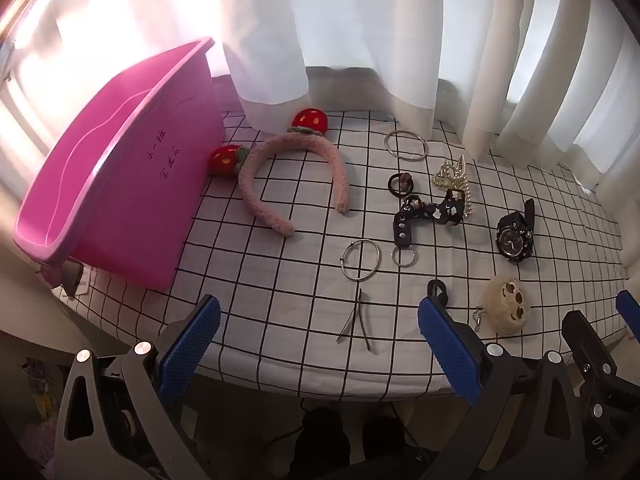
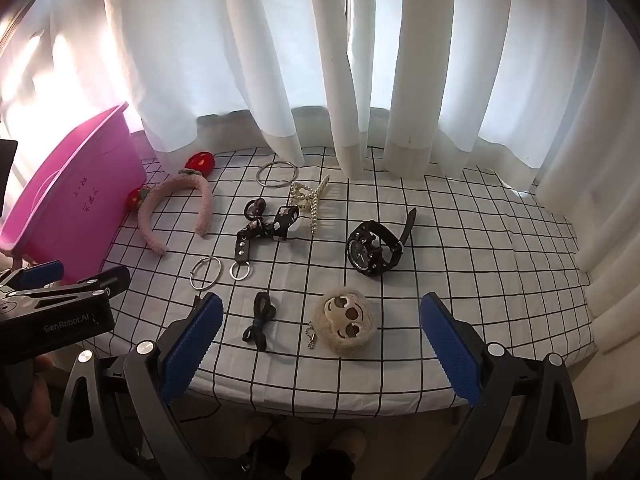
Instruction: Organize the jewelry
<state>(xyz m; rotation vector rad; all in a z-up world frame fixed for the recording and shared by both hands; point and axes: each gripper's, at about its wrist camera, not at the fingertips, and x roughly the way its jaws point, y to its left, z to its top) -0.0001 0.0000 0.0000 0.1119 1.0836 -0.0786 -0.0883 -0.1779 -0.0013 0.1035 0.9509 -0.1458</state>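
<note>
The jewelry lies scattered over a bench covered in a white cloth with a black grid (image 1: 280, 340). Near its middle sits a thin silver wire bangle (image 1: 361, 260), touching or just beside the metal ring of a black strap keychain with pale flowers (image 1: 424, 210) at its 3 o'clock. At 12 o'clock from the keychain lie a black hair tie with a small knot (image 1: 401, 184), a pearl-beaded hair claw (image 1: 454, 178) and, farther back, a pair of plain silver hoop bangles (image 1: 405, 145). A chunky black wristwatch (image 1: 515, 236) rests at the keychain's 3 o'clock, well apart. Near the front edge are a thin metal hairpin (image 1: 356, 320), a black ribbon bow (image 2: 260, 320) and a beige plush face charm on a ball chain (image 2: 350, 322). A fuzzy pink headband with two red strawberries (image 1: 288, 184) lies at 10 o'clock from the wire bangle, beside a tall magenta plastic bin with handwriting on its side (image 1: 132, 184). White curtains (image 1: 360, 40) hang behind

The left hand-held gripper (image 1: 320, 344) hangs over the hairpin, blue pads spread wide, holding nothing. The right hand-held gripper (image 2: 322, 344) hangs above the bow and charm, equally wide and empty
</note>
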